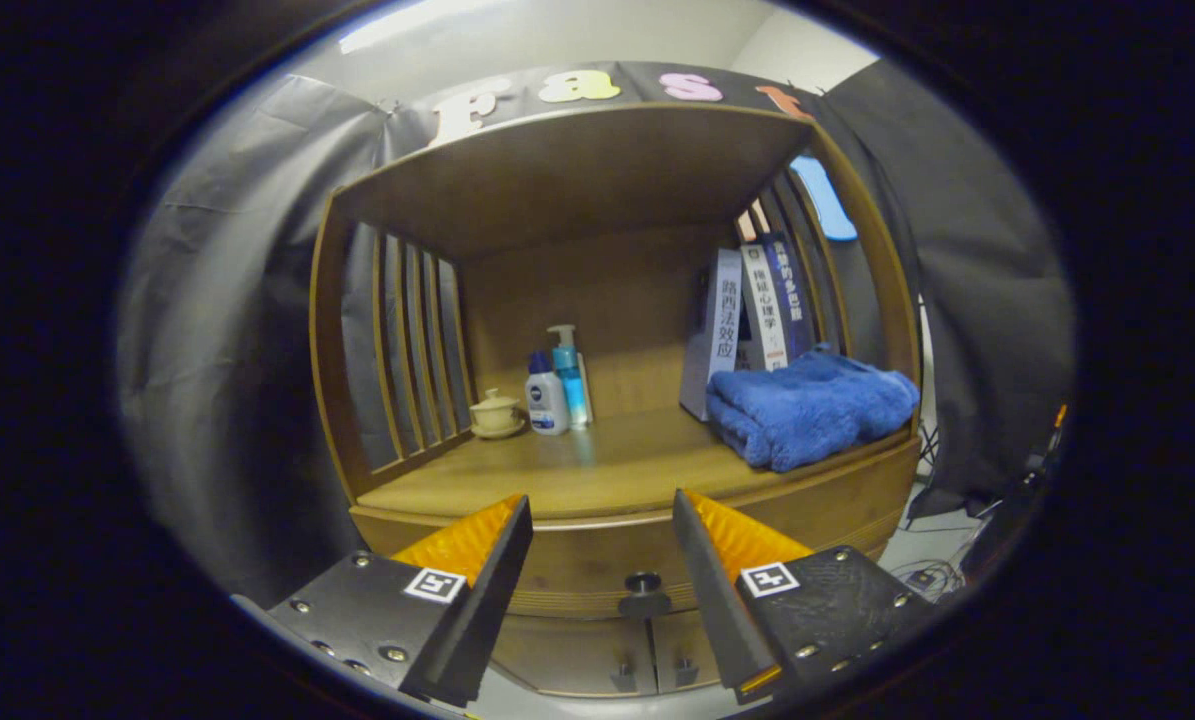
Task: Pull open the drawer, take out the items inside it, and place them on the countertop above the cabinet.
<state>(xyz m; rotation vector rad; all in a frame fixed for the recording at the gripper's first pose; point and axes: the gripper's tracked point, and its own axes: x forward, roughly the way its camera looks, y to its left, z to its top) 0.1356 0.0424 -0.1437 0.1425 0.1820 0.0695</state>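
Note:
A wooden cabinet stands ahead with its drawer front [597, 570] closed under the countertop [597, 470]. A dark round drawer knob [643, 584] sits low between my two fingers, a short way beyond their tips. My gripper [602, 515] is open with nothing between the fingers, aimed at the drawer front. The drawer's inside is hidden.
On the countertop: a small lidded cup on a saucer [496, 413], a white bottle with a blue cap [545, 397] and a blue pump bottle [569, 378] at the back left, upright books [747, 320] and a folded blue towel [807, 405] at the right. Two lower doors with small knobs [652, 672] sit under the drawer. Cables [932, 575] lie on the floor to the right.

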